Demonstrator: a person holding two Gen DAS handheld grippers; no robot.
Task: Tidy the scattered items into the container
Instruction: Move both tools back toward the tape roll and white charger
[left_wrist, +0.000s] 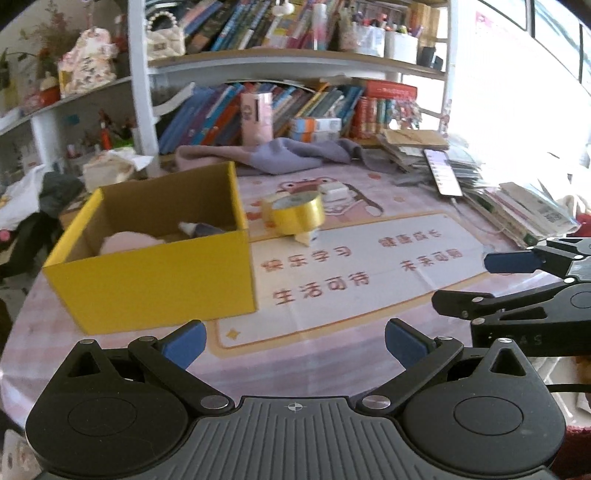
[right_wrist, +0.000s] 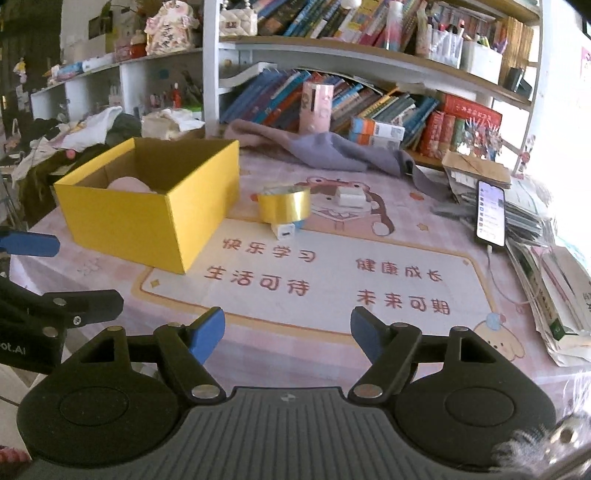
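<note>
A yellow cardboard box (left_wrist: 155, 284) (right_wrist: 147, 218) stands open on the pink table mat, with a pink soft item (left_wrist: 129, 242) (right_wrist: 127, 183) and a small dark bottle (left_wrist: 201, 229) inside. To its right a gold tape roll (left_wrist: 295, 212) (right_wrist: 283, 205) leans on a small white charger cube (right_wrist: 283, 230) (left_wrist: 308, 238). Behind the roll lies a white block (right_wrist: 349, 195) (left_wrist: 334, 192). My left gripper (left_wrist: 295, 341) is open and empty, near the box's front corner. My right gripper (right_wrist: 288, 332) is open and empty over the mat's printed panel.
A grey-purple cloth (right_wrist: 332, 151) lies at the back of the table. A phone (right_wrist: 490, 212) on a cable rests on stacked papers (right_wrist: 554, 288) at the right. Bookshelves (right_wrist: 369, 55) rise behind. Clothes (right_wrist: 74, 136) pile up left of the box.
</note>
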